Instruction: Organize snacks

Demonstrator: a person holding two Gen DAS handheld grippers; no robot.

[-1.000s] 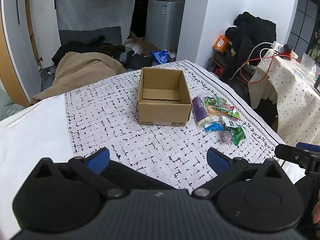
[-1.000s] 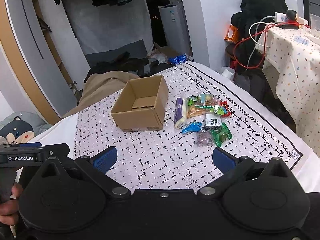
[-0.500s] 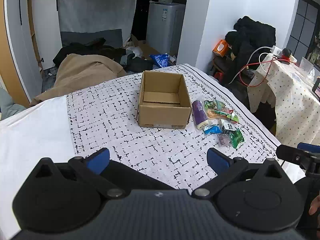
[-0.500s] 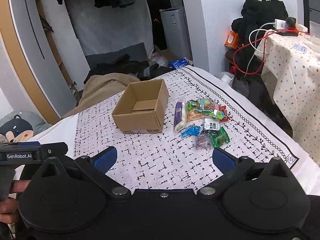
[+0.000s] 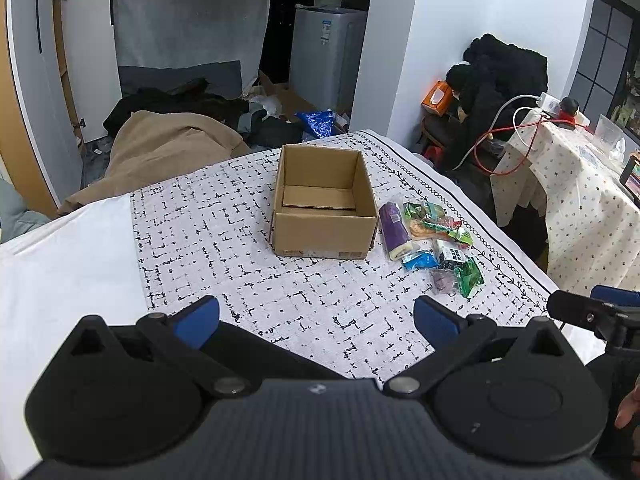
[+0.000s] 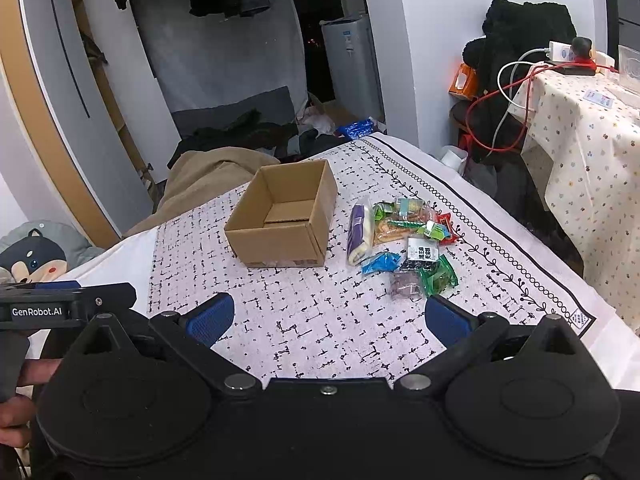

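Cardboard box [image 5: 325, 207] nearer than before, snack packets [image 5: 432, 240] beside it, both tools spread

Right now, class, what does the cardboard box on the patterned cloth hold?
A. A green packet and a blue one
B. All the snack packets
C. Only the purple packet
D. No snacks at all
D: the cardboard box shows only its bare cardboard floor, while the snack packets all lie on the cloth beside it.
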